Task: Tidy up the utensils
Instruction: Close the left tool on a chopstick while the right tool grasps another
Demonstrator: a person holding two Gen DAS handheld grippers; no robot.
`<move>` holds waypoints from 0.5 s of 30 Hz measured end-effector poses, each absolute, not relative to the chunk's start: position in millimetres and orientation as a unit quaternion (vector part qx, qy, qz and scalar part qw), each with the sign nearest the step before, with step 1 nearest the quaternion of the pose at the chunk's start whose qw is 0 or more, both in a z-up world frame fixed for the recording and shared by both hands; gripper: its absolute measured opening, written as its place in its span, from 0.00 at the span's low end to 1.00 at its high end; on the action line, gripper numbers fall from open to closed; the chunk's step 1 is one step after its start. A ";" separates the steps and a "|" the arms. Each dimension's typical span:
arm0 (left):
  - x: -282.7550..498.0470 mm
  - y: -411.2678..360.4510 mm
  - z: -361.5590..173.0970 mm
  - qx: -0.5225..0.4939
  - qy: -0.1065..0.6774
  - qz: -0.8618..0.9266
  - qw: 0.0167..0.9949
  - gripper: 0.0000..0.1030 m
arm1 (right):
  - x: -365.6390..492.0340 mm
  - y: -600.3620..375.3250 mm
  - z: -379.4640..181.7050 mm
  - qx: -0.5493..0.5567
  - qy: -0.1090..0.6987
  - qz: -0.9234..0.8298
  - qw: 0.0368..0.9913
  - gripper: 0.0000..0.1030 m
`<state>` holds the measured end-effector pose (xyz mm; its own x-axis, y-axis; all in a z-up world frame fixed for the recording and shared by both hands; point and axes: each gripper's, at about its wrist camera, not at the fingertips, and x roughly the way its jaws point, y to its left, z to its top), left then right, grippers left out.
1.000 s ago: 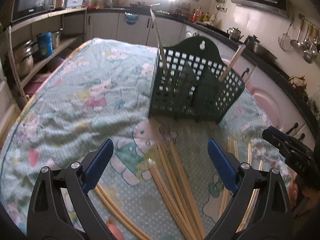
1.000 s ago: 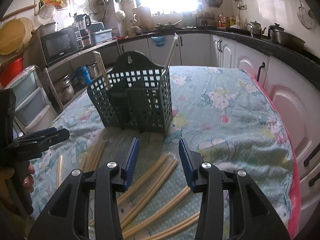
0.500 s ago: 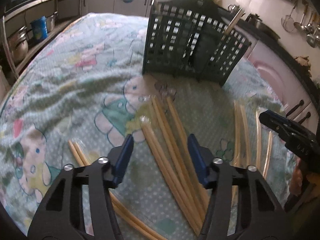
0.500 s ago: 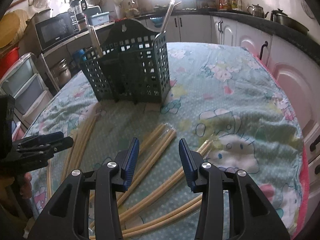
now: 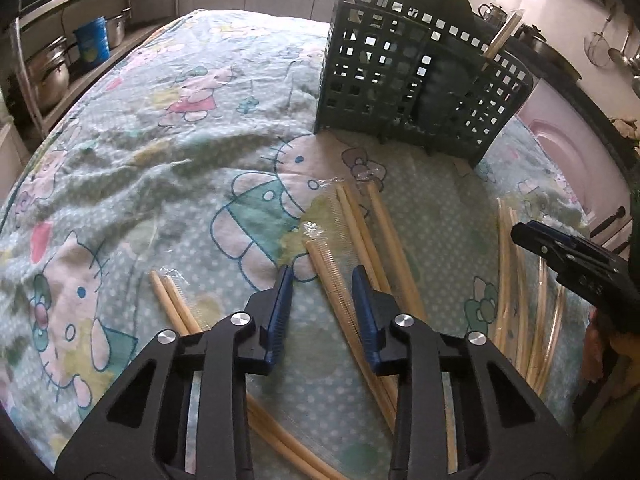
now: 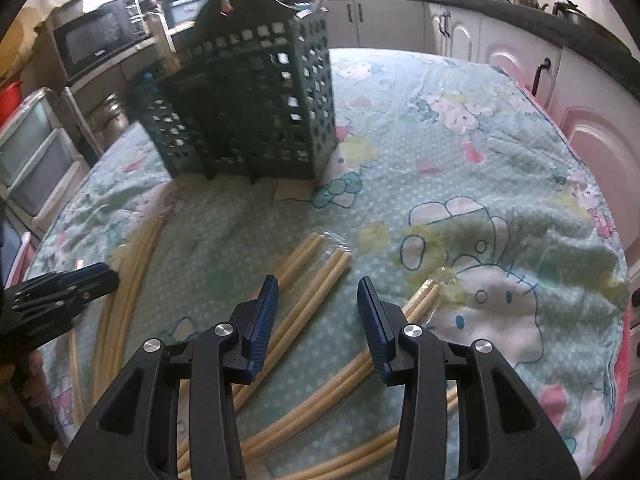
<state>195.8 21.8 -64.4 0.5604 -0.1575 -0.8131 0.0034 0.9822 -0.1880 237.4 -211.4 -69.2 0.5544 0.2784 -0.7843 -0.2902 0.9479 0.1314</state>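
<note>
Two grippers, both open and empty. Left gripper (image 5: 322, 280) straddles a wrapped chopstick pair (image 5: 332, 276) on the tablecloth (image 5: 160, 152); right gripper (image 6: 314, 294) hangs over another pair (image 6: 316, 284). Step looks like pick-up: drop, pinch, then stand them in the green basket (image 5: 416, 88) at the far side. Chopsticks: pale, slim, plastic-sleeved, likely slippery.

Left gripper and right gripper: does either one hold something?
Nothing is held: left gripper and right gripper are open above wrapped chopsticks.
</note>
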 end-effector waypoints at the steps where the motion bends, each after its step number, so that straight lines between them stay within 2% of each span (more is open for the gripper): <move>1: 196.8 22.0 -64.6 -0.084 0.467 -0.046 0.879 0.23 | 241.9 -211.0 -71.3 -0.006 0.449 0.159 0.879 0.38; 7: 204.3 26.4 -65.7 -0.094 0.473 -0.041 0.875 0.22 | 260.2 -207.3 -77.2 -0.011 0.463 0.150 0.873 0.33; 12: 212.6 28.6 -66.8 -0.106 0.474 -0.040 0.873 0.22 | 273.1 -211.2 -77.8 0.011 0.475 0.147 0.867 0.19; 15: 216.9 29.7 -67.3 -0.105 0.473 -0.035 0.874 0.13 | 277.0 -216.1 -75.8 0.033 0.479 0.155 0.864 0.16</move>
